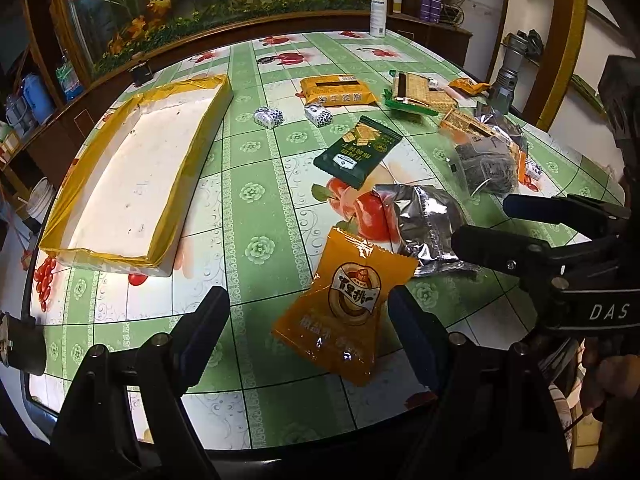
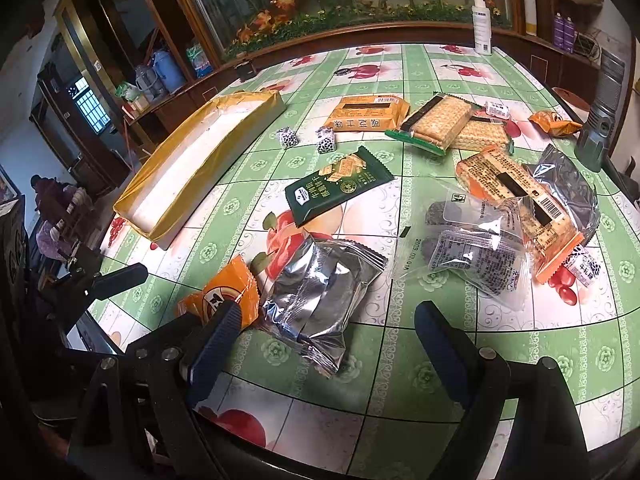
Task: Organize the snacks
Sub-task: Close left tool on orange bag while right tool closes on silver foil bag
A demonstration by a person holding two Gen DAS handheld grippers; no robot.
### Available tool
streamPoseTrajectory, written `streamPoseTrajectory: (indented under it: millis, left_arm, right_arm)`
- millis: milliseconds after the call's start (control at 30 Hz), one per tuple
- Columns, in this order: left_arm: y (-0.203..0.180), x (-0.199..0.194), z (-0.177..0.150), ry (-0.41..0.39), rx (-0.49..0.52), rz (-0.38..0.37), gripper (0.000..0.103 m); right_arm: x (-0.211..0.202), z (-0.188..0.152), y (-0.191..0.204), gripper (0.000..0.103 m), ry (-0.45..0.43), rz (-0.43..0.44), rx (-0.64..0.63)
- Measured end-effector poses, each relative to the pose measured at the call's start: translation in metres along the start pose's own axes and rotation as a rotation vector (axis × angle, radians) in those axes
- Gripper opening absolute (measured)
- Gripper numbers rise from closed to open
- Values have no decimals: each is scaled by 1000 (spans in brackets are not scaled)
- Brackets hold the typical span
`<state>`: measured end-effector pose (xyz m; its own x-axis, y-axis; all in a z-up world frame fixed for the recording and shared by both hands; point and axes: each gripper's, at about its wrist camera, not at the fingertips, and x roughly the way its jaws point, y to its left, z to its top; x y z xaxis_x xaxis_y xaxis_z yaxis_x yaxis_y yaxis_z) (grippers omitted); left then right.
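Both claws gape wide, left gripper [image 1: 308, 332] straddling the orange packet [image 1: 344, 316], right gripper [image 2: 328, 344] the silver packet [image 2: 320, 300], near the table's front edge; next, close and carry to the empty tray [image 1: 132, 184].

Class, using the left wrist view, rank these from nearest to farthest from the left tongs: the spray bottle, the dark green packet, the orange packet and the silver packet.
1. Orange packet, between the open left tongs.
2. Silver packet, just beyond, to the right.
3. Dark green packet, mid-table.
4. Spray bottle, far edge of the table.
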<state>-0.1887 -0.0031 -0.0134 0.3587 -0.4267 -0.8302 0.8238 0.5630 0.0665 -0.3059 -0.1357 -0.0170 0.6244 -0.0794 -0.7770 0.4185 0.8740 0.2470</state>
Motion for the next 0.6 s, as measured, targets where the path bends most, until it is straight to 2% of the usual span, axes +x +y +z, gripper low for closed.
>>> streamPoseTrajectory:
  millis: [133, 300, 467, 533, 600]
  left_arm:
    - [-6, 4, -6, 18, 49, -60, 82]
    - [-10, 15, -8, 33, 102, -76, 82]
    - [-8, 31, 1, 45, 101, -73, 82]
    - [-5, 41, 4, 68, 99, -71, 83]
    - [-1, 45, 6, 70, 85, -102, 82]
  right_arm:
    - [5, -1, 1, 90, 11, 19, -11]
    - [18, 1, 4, 86, 24, 37, -41]
    - [35, 11, 8, 85, 45, 51, -59]
    - [44, 13, 12, 81, 60, 42, -78]
    - [52, 13, 13, 80, 79, 20, -91]
